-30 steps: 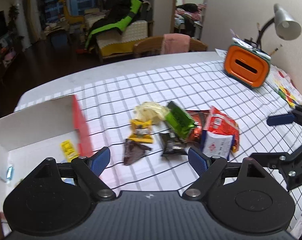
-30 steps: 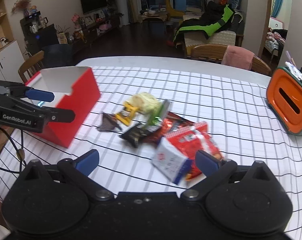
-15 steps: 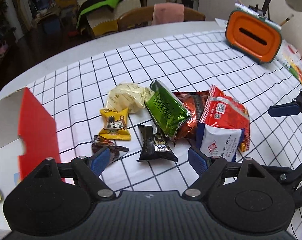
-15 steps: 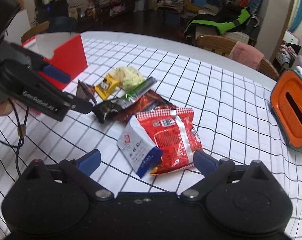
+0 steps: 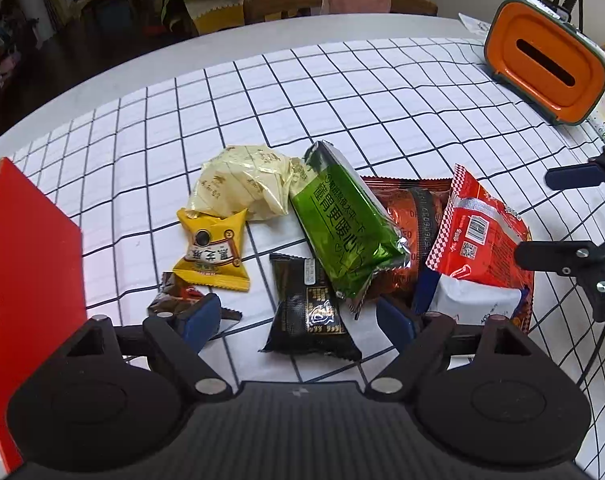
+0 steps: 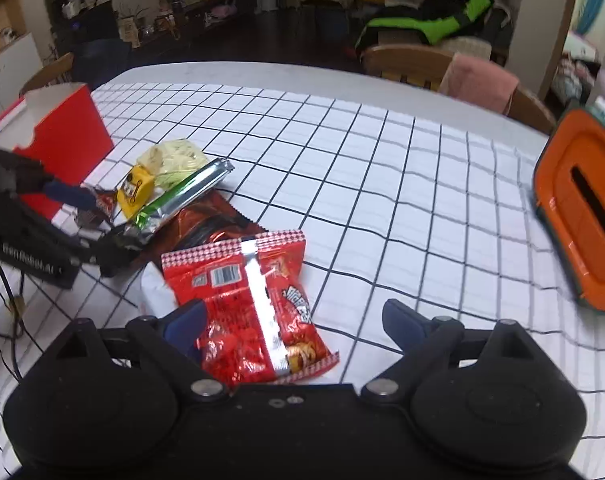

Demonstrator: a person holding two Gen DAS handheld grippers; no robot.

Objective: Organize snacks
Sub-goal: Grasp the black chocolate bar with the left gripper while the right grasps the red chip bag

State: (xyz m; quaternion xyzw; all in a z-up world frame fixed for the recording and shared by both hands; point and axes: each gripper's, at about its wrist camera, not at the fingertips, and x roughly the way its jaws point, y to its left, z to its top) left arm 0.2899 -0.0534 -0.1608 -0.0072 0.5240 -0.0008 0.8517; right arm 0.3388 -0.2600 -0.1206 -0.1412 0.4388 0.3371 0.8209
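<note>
Snacks lay in a loose heap on the white black-gridded tablecloth (image 5: 342, 92), and both tools hung right over them. The left gripper (image 5: 298, 320) stood with its blue-padded jaws spread wide, empty, straddling a flat black foil packet (image 5: 308, 312); its left finger (image 5: 200, 320) sat over a small dark brown wrapper (image 5: 174, 298). Just beyond lay a yellow pillow-shaped sweet (image 5: 212, 250), a crinkled pale cream bag (image 5: 242, 184) and a glossy green foil bar (image 5: 348, 226) tilted across a dark red foil pack (image 5: 418, 208). The right gripper (image 6: 292, 326) was equally wide apart and held nothing, its jaws framing a shiny red crisp bag with a silver seam (image 6: 250, 304), barcode side up, on top of a white pack (image 6: 154, 292). A red cardboard box with a white inside (image 6: 68, 128) stood open at the left edge, near the heap. An orange rounded holder (image 5: 546, 68) sat well apart, far right.
</note>
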